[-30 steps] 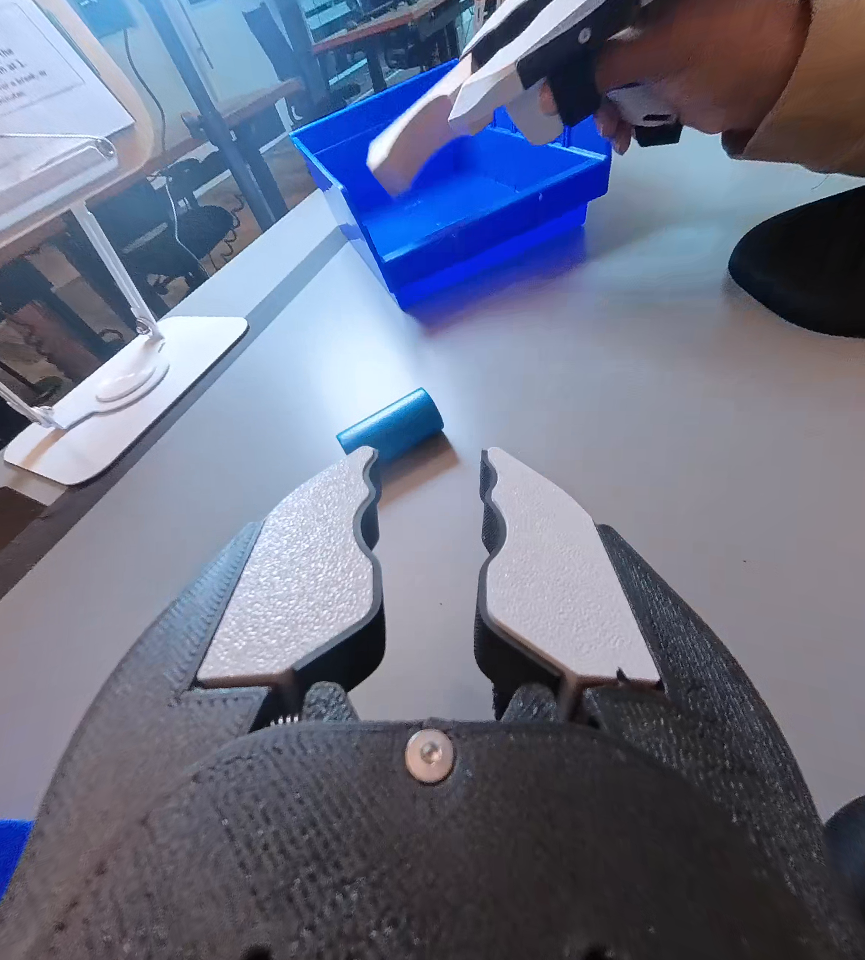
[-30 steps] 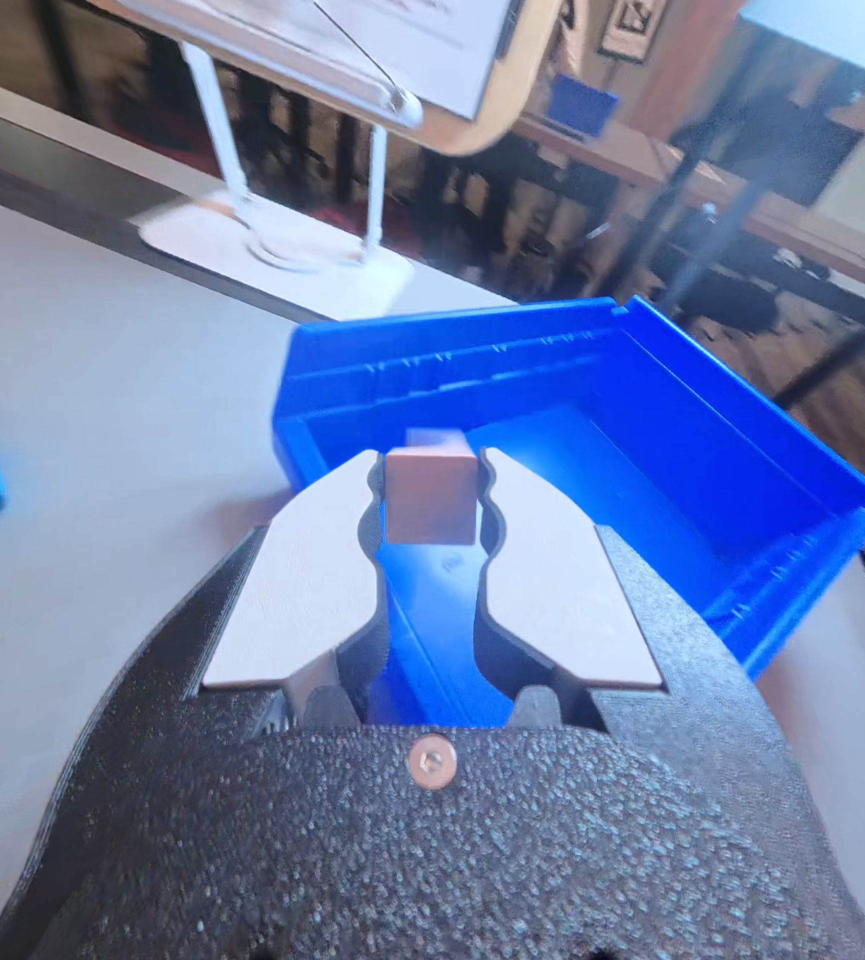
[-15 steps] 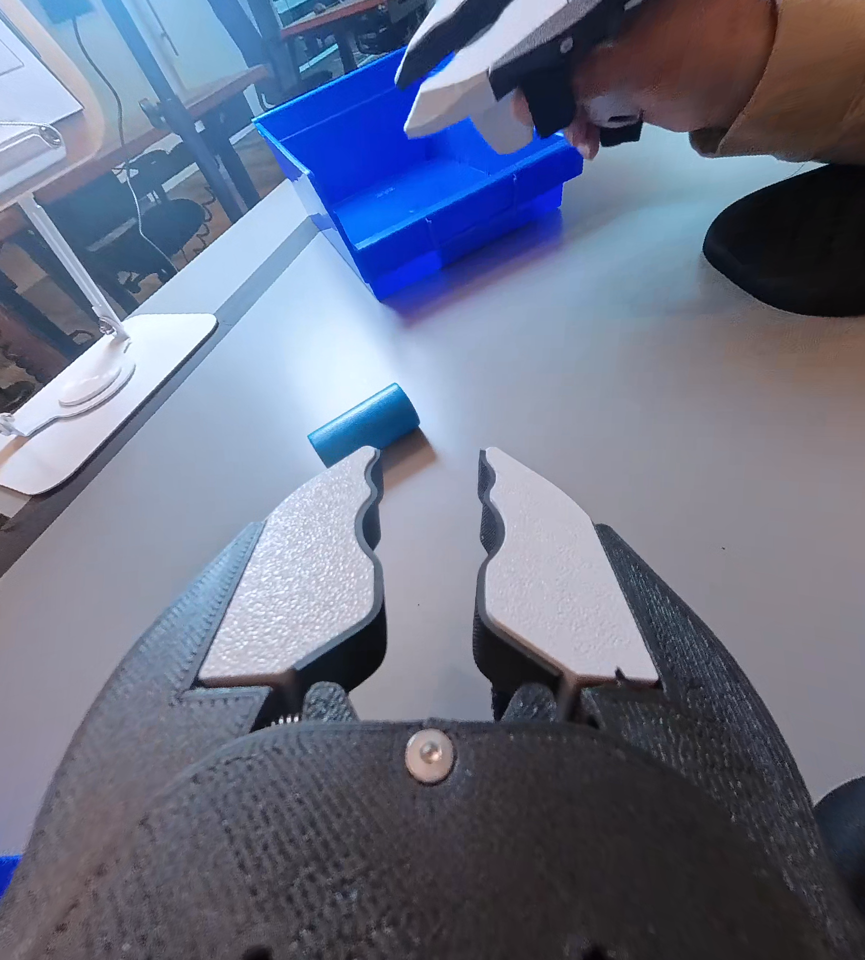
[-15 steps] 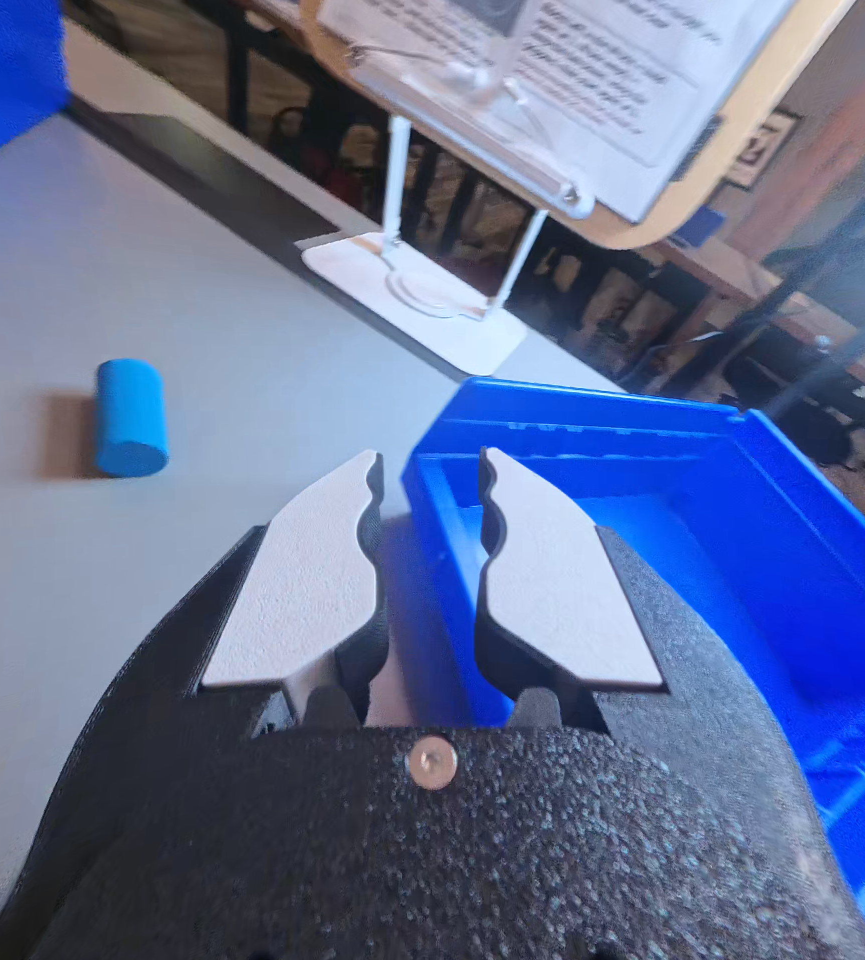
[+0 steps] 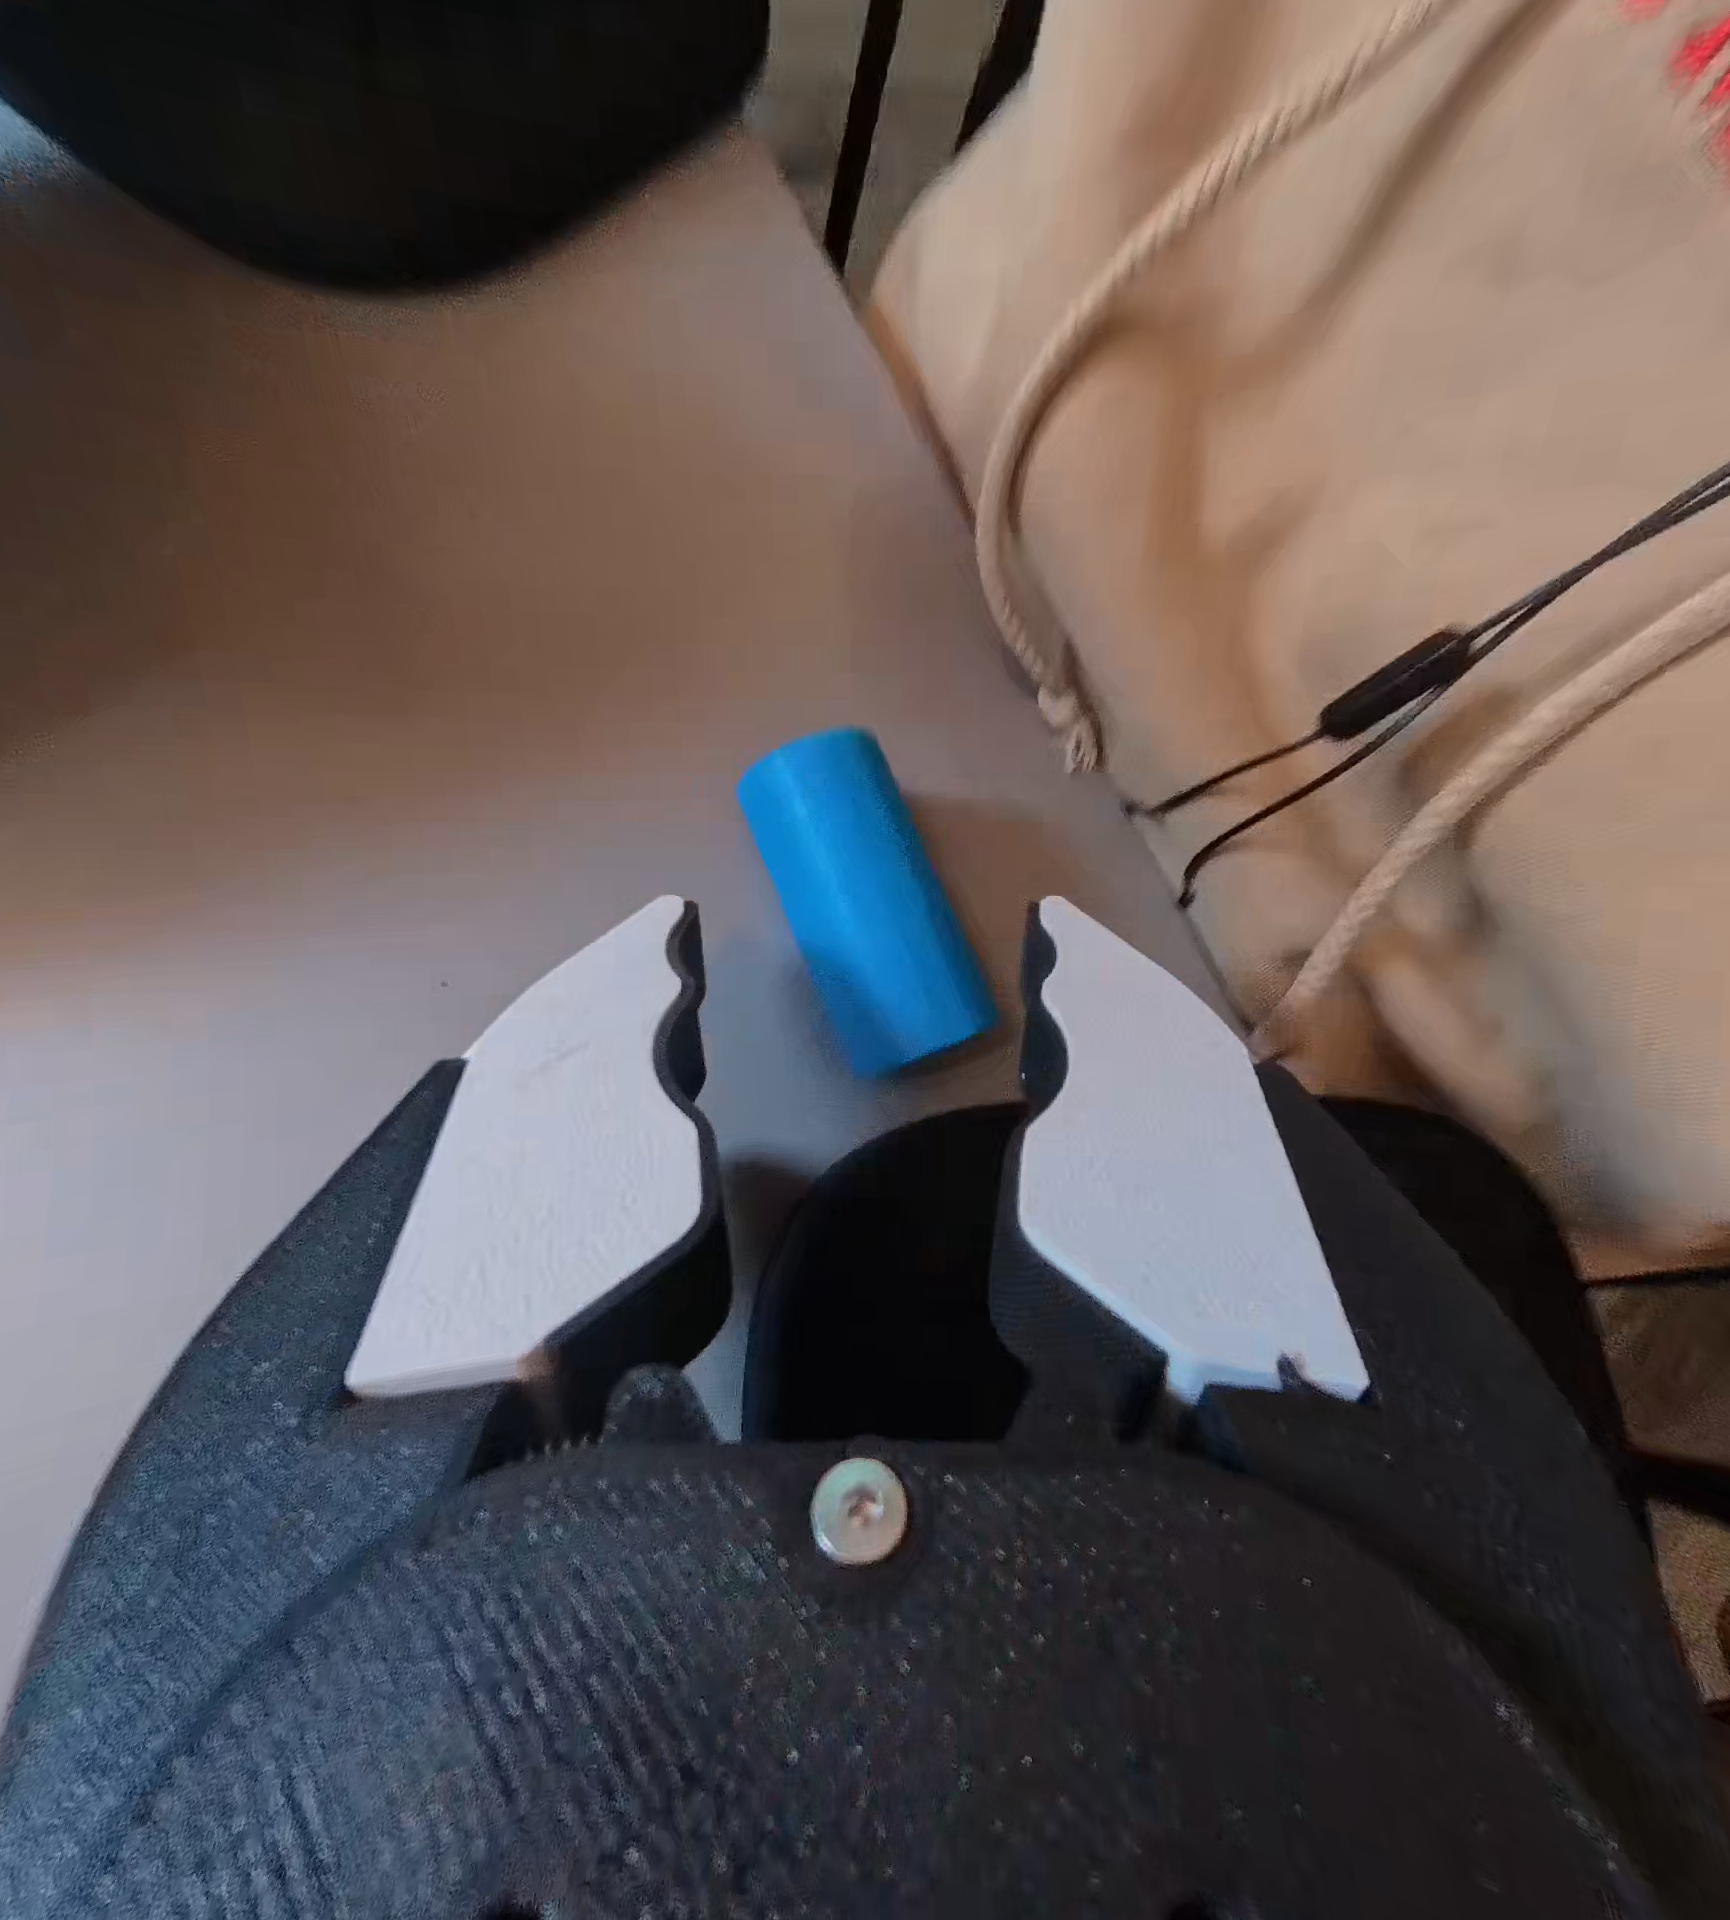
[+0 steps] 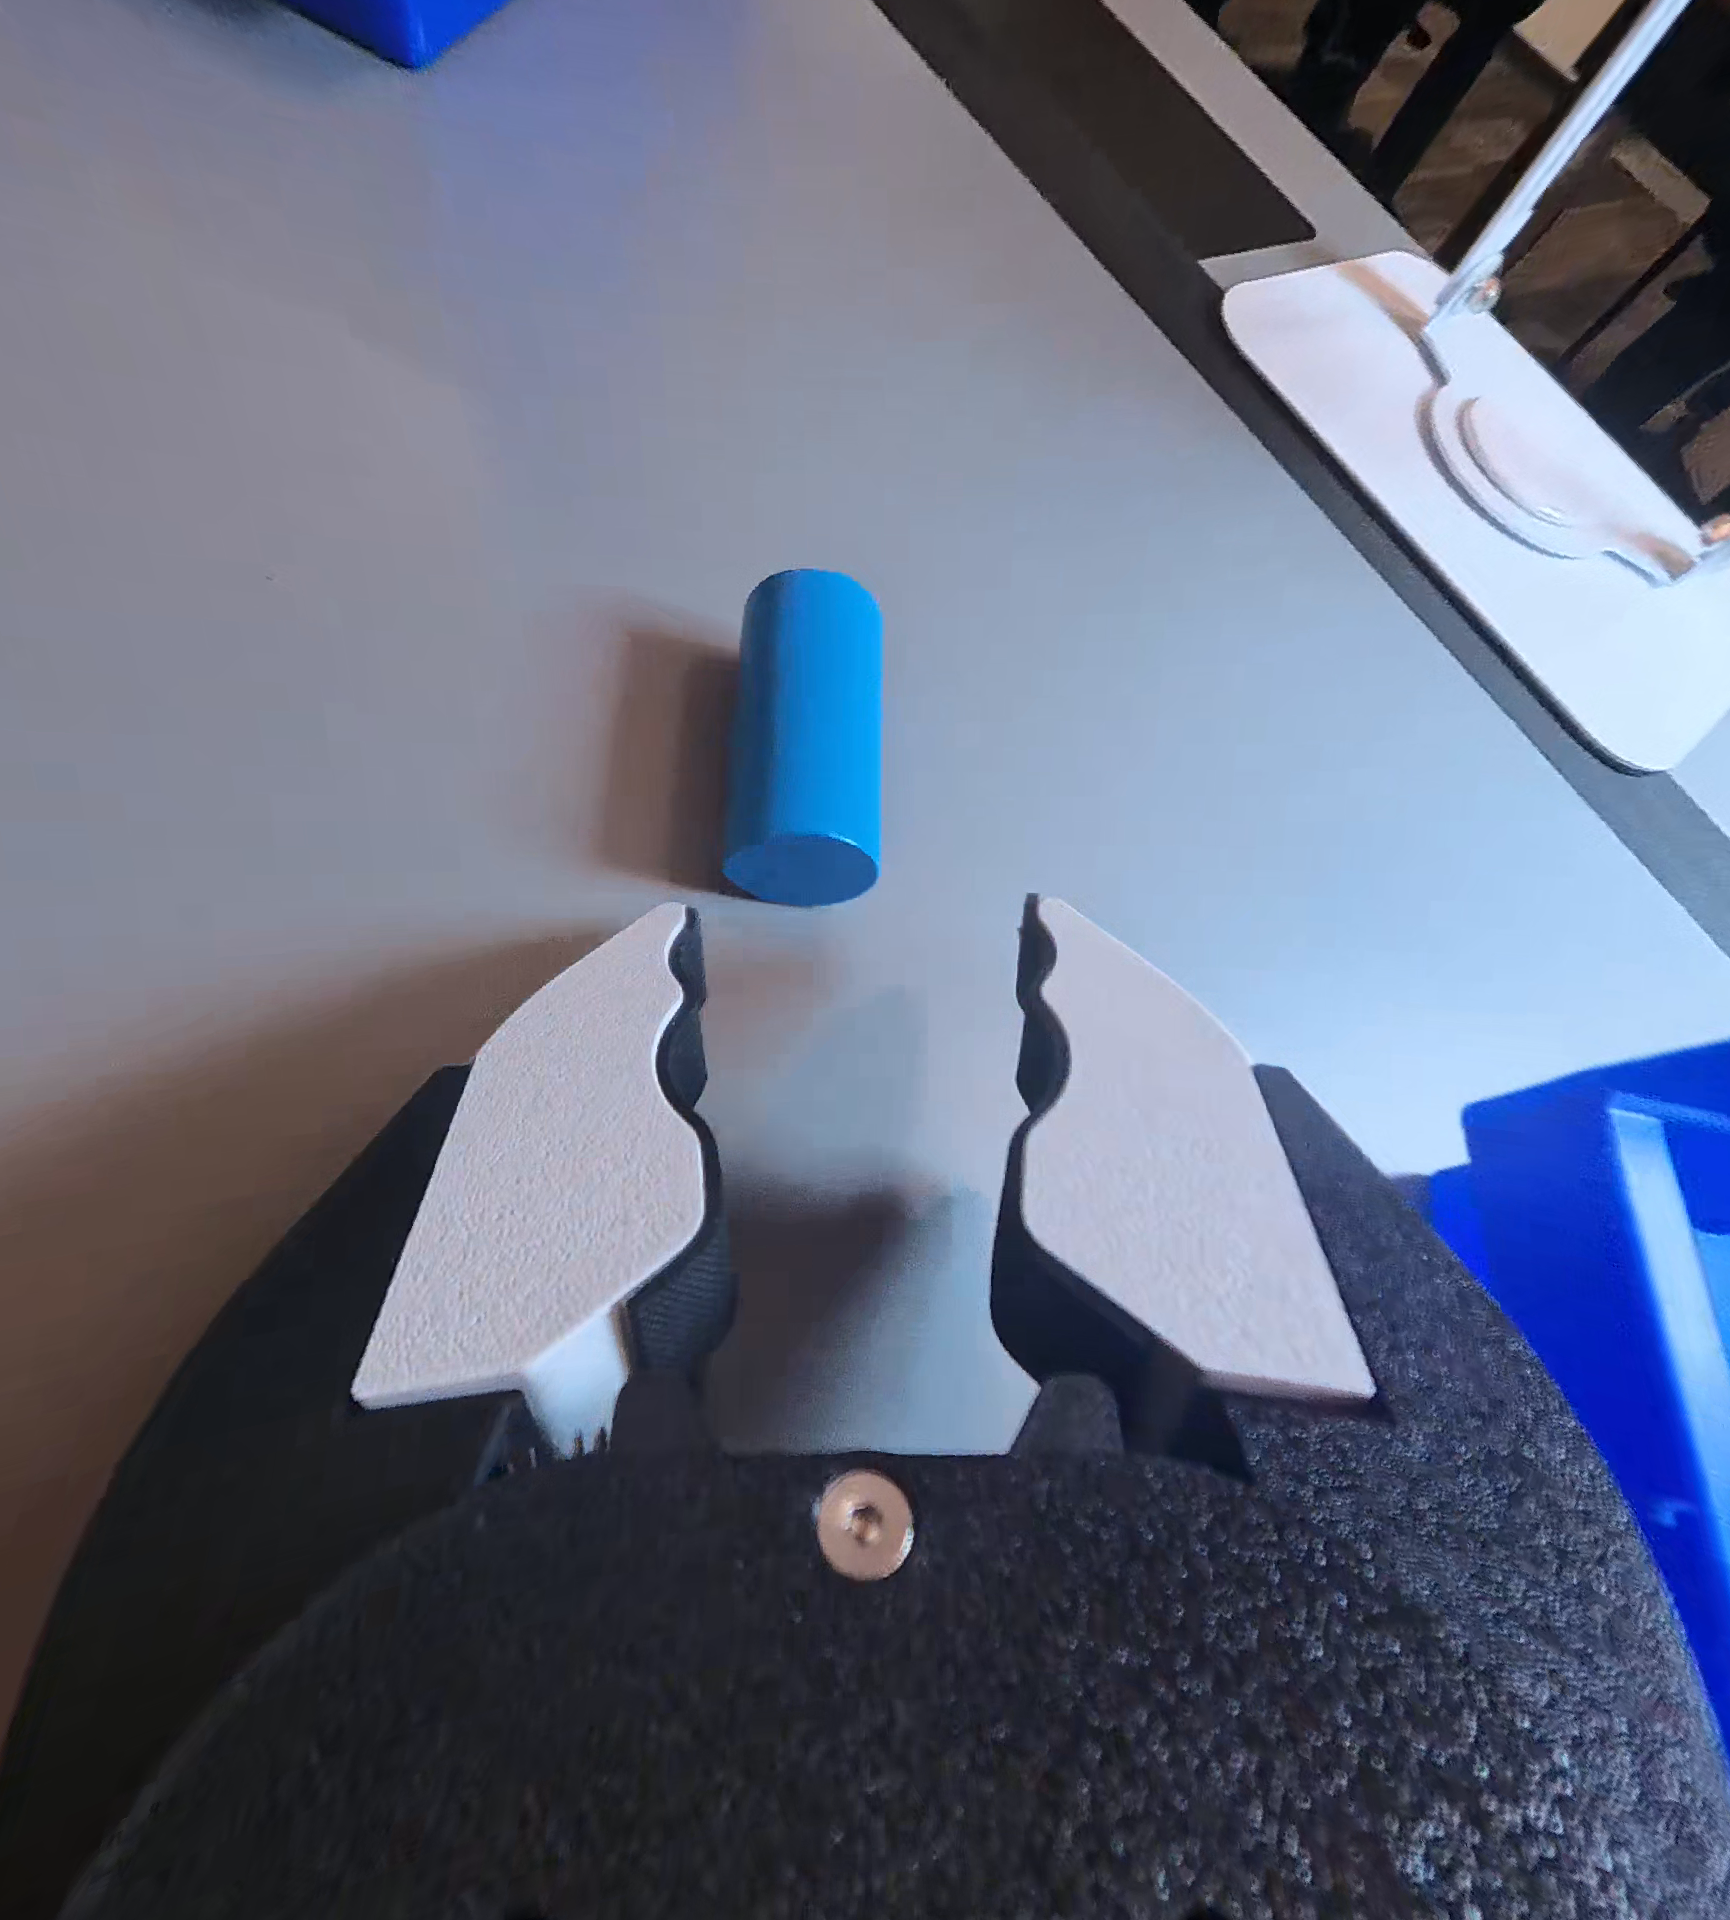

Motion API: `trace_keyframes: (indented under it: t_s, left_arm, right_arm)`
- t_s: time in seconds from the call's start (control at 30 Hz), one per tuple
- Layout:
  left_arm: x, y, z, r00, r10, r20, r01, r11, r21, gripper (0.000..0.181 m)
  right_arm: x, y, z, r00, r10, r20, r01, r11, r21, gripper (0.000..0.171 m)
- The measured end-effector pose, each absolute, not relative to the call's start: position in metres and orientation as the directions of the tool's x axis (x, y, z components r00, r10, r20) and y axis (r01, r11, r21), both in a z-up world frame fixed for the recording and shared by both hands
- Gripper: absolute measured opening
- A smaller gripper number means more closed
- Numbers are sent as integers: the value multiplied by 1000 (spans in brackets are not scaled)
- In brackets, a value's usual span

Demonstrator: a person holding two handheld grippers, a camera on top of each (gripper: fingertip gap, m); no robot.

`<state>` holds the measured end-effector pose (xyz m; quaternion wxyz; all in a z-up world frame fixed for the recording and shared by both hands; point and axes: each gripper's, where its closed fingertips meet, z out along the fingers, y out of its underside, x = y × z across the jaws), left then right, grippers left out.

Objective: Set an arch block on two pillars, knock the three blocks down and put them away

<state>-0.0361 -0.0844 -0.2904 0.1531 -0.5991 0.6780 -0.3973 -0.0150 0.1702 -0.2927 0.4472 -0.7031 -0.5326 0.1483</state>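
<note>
Two blue cylinder blocks lie on their sides on the grey table. In the left wrist view one cylinder lies close to the table's edge, beside a person's beige hoodie. My left gripper is open, and the near half of that cylinder lies between its fingertips. In the right wrist view the other cylinder lies just ahead of my right gripper, nearer its left fingertip. That gripper is open and empty. The blue bin is at the lower right of the right gripper.
A white stand base sits at the table's far edge on the right. Another blue object shows at the top edge. Two black rounded objects lie near the left gripper, one far and one under its fingers.
The right gripper let a brown block go over the bin, swung left to a cylinder and opened wider. The left gripper turned toward the person and opened wider around a cylinder.
</note>
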Motion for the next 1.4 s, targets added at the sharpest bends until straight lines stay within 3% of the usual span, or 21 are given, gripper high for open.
trace_keyframes:
  t_s: [0.1,0.17,0.2,0.27,0.47,0.7,0.9,1.0,1.07,1.13,1.2,1.27,1.33,1.4]
  left_arm:
    - [-39,-93,-304,-268,-937,223,-760,63,-647,39]
    - [-39,-91,-304,-271,-947,172,-766,104,-634,35]
    - [-37,-89,-301,-276,-950,146,-752,119,-649,35]
    - [-30,-83,-289,-271,-956,113,-693,113,-712,33]
    - [-23,-36,-234,-90,-996,17,-411,21,-912,33]
    - [-50,44,-206,315,-949,27,-192,-92,-977,33]
    - [-60,61,-191,444,-896,19,-104,-72,-992,32]
    - [-64,65,-179,514,-856,-52,-76,15,-997,32]
    - [-69,68,-172,579,-800,-158,-111,115,-987,32]
    - [-71,68,-166,618,-738,-271,-167,214,-963,33]
    - [-69,65,-163,628,-693,-354,-212,285,-935,33]
    - [-65,61,-163,619,-656,-432,-262,346,-901,33]
    - [-60,56,-165,592,-614,-522,-325,410,-852,33]
    - [-53,51,-168,557,-580,-594,-379,459,-803,33]
  right_arm:
    - [-27,172,-297,380,878,291,636,-20,-771,59]
    - [-34,173,-298,379,882,280,637,-30,-770,58]
    - [-38,172,-299,376,885,273,638,-34,-769,55]
    - [-45,169,-302,354,901,249,642,-41,-766,33]
    - [-36,177,-277,394,871,295,604,-3,-797,32]
    - [76,249,-194,748,410,522,576,-10,-818,31]
    - [165,278,-189,768,157,621,640,-138,-756,29]
    - [145,268,-181,793,259,551,581,-52,-812,34]
    - [94,240,-177,765,519,381,428,34,-903,37]
    - [41,192,-168,585,796,156,221,29,-975,42]
    - [3,140,-157,321,946,-50,61,-73,-995,48]
    - [-21,97,-149,80,977,-199,-16,-199,-980,53]
    - [-37,67,-152,-62,961,-268,15,-268,-963,60]
    - [-47,47,-159,-144,948,-282,68,-275,-959,50]
